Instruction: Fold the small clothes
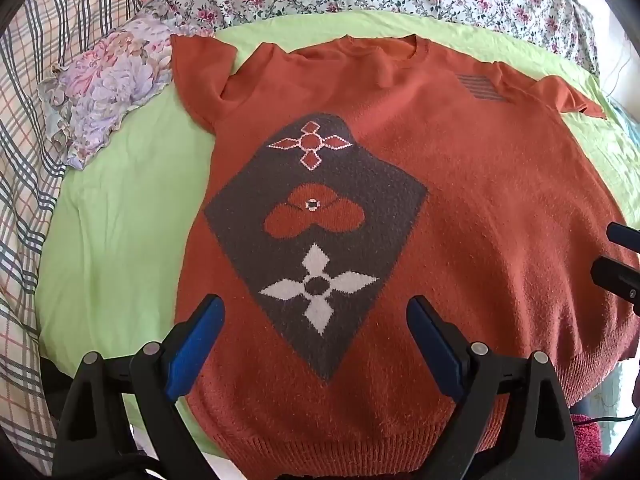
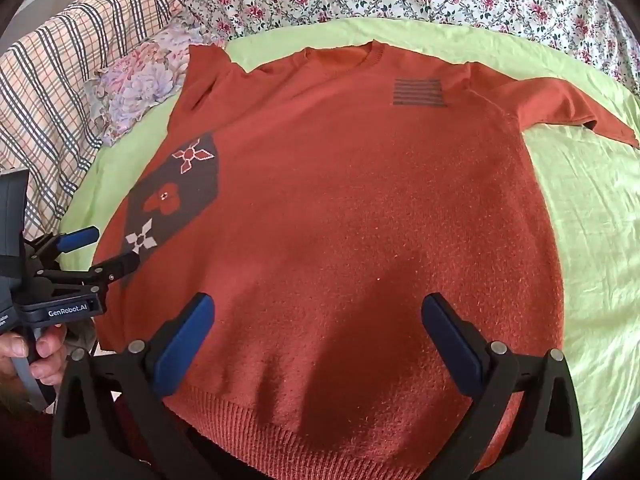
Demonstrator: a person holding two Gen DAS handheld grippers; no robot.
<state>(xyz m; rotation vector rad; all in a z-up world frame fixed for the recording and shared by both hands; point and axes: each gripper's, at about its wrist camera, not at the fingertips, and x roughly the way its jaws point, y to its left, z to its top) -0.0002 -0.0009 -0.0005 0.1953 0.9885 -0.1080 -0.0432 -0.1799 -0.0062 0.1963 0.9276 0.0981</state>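
The orange knit sweater is lying flat and face up on the green sheet, its long axis running from the ribbed hem, nearest the grippers, away to the neckline; both short sleeves are spreading outward at the far end. The left gripper is hovering over the hem on the side carrying the grey diamond motif, jaws standing wide and gripping nothing. The right gripper is hovering over the plain half of the hem, jaws likewise wide and empty. Each gripper is facing straight up the garment's length, so each is nearer its own side edge; a lengthwise fold is likely calling for a grasp at the hem corners or sleeves
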